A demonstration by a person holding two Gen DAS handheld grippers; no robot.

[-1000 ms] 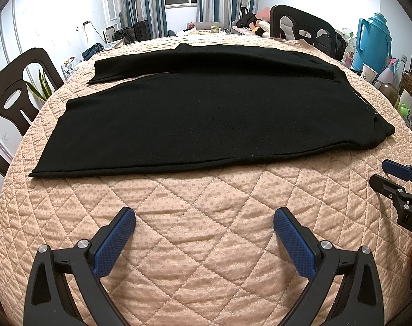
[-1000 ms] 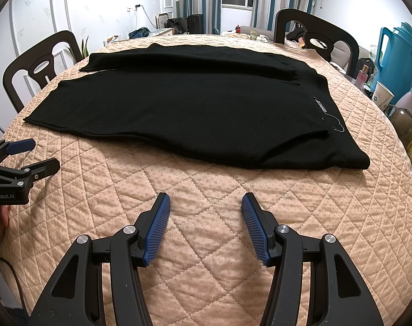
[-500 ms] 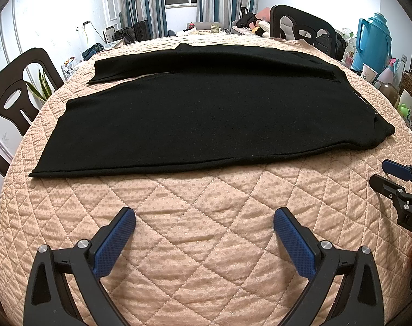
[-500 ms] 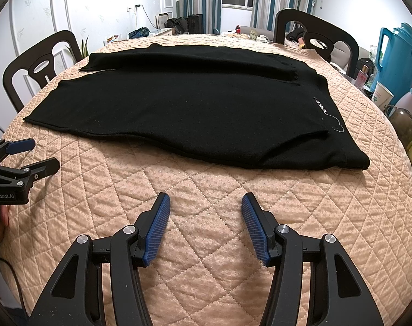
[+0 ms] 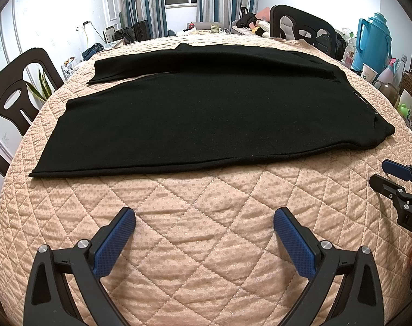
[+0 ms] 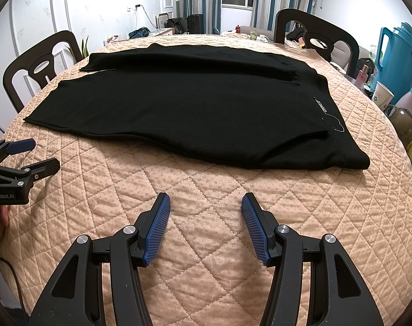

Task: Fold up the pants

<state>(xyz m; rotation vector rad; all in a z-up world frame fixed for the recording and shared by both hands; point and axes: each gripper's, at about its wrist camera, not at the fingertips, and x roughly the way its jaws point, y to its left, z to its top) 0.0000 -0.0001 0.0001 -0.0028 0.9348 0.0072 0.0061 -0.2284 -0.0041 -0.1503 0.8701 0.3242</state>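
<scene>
Starting on your left: your left gripper hangs over bare quilted table cover, fingers spread wide, nothing between them. It's short of the near edge of the black pants, not touching. The pants lie flat across the middle of the table, legs running out to the left and waistband end to the right, with one leg lying farther back. Moving right, your right gripper sits over the cover too, jaws apart but a bit narrower, also empty and clear of the fabric. Far right there's a blue thermos and a paper cup.
</scene>
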